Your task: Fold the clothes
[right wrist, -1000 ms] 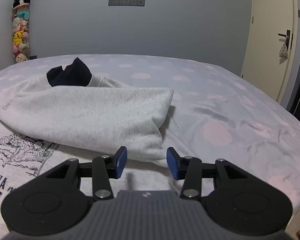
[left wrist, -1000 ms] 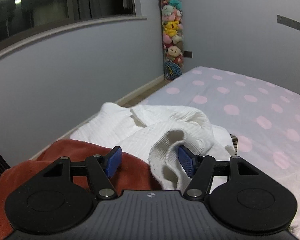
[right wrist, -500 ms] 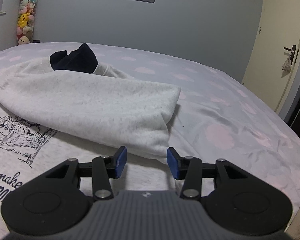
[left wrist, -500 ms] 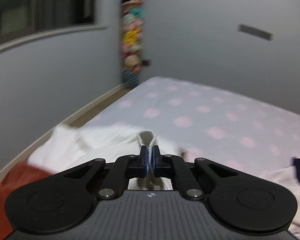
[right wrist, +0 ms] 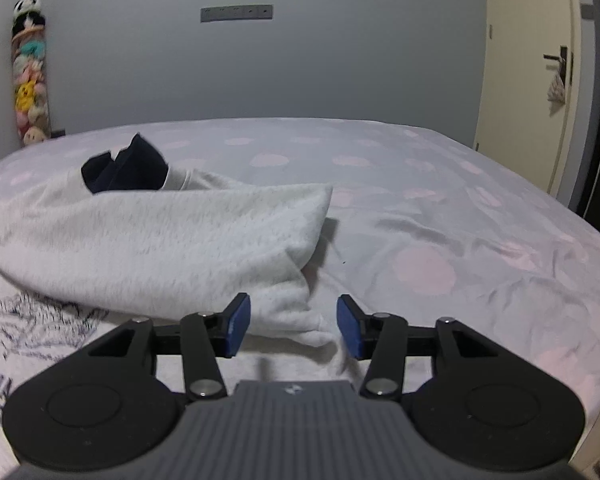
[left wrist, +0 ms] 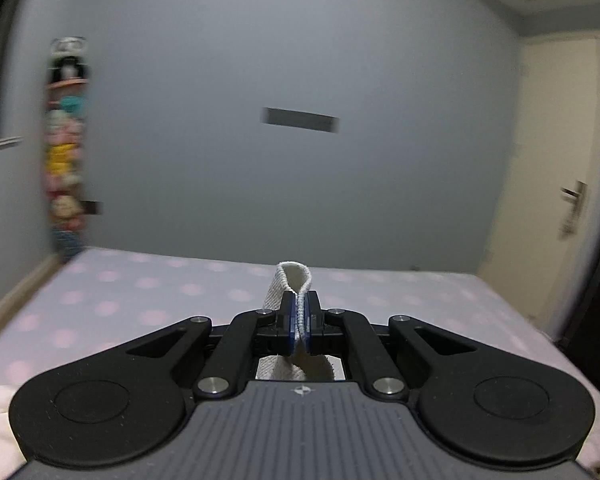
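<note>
While left tongs [left wrist: 299,322] pinch knit [left wrist: 290,280].

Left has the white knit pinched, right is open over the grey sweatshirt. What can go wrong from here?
1. The left gripper holds only a thin edge of the white knit garment; it may slip out under load.
2. The right gripper, jaws opening, hovers over the grey sweatshirt corner; closing there might also catch the printed garment beneath.

Motion blur is smearing the stuffed-toy column [left wrist: 67,148] at nine o'clock, the white knit garment [left wrist: 290,280] is disappearing beneath the left gripper [left wrist: 299,317], and the printed shirt [right wrist: 28,320] is running off at eight o'clock.
</note>
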A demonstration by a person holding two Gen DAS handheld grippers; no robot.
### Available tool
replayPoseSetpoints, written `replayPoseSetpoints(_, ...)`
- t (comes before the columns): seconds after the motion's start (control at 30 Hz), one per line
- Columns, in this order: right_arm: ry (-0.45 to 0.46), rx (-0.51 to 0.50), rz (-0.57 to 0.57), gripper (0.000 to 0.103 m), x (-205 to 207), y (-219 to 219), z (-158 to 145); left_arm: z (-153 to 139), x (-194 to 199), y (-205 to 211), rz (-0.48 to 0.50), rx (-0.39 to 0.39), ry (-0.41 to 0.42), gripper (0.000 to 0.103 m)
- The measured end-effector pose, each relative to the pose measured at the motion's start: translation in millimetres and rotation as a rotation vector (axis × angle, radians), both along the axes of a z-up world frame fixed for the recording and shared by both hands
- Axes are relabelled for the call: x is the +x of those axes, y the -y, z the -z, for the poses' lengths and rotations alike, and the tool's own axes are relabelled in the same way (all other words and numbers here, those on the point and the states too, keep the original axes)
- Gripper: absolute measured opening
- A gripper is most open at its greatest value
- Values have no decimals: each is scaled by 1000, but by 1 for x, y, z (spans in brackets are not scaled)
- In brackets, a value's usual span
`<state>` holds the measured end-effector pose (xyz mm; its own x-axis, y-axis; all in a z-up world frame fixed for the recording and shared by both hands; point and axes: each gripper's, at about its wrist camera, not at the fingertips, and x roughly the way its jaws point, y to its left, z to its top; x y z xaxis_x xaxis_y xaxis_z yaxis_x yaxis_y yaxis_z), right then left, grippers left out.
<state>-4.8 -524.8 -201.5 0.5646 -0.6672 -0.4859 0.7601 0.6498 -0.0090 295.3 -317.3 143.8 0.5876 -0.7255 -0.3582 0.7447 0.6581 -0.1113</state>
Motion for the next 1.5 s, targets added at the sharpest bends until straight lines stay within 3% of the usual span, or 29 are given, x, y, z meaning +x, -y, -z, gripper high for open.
replayPoseSetpoints(0.23, 29, 6, 2, 57, -4, 3, -8, 41, -47, 123, 179, 59, -45, 2)
replayPoseSetpoints(0.5, 102, 73, 37, 57, -6, 27, -5, 146, -81, 240, 365, 167, -219, 2)
replayPoseSetpoints(0.77, 105, 148, 28, 57, -4, 42, 2, 257, -102, 308, 483, 315, -389, 3)
replayPoseSetpoints(0.9, 100, 175, 24, 57, -1, 44, 7, 276, -103, 321, 526, 300, -425, 4)
replayPoseSetpoints(1.13, 123, 152, 11, 55, -4, 41, 1, 243, -97, 275, 489, 270, -310, 16)
replayPoseSetpoints(1.3, 158, 141, 3, 48, -10, 37, -3, 229, -79, 185, 340, 317, -242, 20)
replayPoseSetpoints(1.5, 131, 164, -10, 48, -8, 33, 1, 220, -69, 68, 174, 346, -291, 22)
